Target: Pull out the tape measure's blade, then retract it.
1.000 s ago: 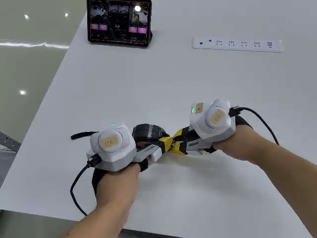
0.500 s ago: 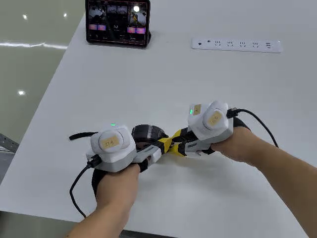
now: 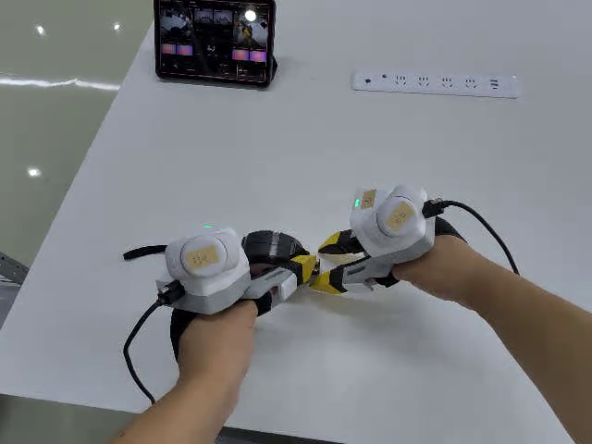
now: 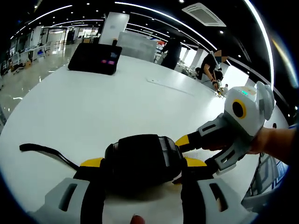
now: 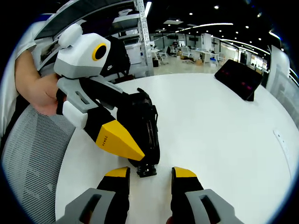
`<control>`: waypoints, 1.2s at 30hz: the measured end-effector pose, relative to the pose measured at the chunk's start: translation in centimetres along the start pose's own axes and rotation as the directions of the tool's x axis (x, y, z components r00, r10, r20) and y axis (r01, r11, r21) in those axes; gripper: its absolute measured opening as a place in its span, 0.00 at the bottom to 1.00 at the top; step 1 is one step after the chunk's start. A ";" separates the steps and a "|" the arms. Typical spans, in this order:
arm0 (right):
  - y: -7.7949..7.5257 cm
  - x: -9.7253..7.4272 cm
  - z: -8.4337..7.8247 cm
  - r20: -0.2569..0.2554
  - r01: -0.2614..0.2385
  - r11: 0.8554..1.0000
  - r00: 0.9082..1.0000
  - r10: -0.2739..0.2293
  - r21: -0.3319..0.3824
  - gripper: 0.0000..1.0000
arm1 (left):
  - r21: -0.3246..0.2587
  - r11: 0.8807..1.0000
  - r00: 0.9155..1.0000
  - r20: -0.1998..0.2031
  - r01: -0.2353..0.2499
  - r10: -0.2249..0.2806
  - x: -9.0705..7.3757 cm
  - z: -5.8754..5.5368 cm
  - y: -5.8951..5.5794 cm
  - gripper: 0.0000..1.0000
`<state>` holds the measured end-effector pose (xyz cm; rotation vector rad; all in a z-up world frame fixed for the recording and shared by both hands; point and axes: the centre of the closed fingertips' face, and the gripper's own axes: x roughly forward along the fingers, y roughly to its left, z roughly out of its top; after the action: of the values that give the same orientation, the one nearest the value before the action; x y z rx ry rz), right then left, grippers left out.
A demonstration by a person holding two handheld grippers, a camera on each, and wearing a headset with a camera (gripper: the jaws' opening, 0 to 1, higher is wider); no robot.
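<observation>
A black tape measure rests on the white table, and my left gripper is shut on its case. In the left gripper view the case sits between my two jaws, its black wrist strap trailing to the left. My right gripper faces it from the right, open. In the right gripper view the small black blade tip sticks out of the case, just ahead of the gap in my right gripper. No blade length is drawn out.
A tablet with a lit screen stands at the far left of the table. A white power strip lies at the far right. The table's left edge runs close to my left hand. Black cables trail from both grippers.
The right gripper's jaws have spread apart in front of the tape measure's mouth. The left gripper still holds the case in the same place; the head camera has shifted a little.
</observation>
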<state>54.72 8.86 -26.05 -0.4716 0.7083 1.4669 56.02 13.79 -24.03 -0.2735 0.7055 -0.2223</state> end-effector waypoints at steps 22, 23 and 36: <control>-0.1 -1.3 0.3 0.028 0.047 0.997 0.998 -0.049 0.053 0.48 | 0.100 0.992 0.997 0.017 0.076 -0.078 -1.1 0.7 -1.0 0.69; -0.1 -1.4 0.3 0.030 0.051 0.997 0.998 -0.053 0.056 0.49 | 0.103 0.991 0.996 0.016 0.082 -0.084 -1.1 0.7 -1.0 0.69; -0.1 -2.9 0.6 0.056 0.107 0.991 0.992 -0.111 0.078 0.57 | 0.190 0.976 0.994 0.007 0.107 -0.110 -1.8 1.0 -1.3 0.70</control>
<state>55.01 7.15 -23.68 -0.4003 0.6768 1.3419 55.17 13.24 -21.75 -0.1316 0.6480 -0.3885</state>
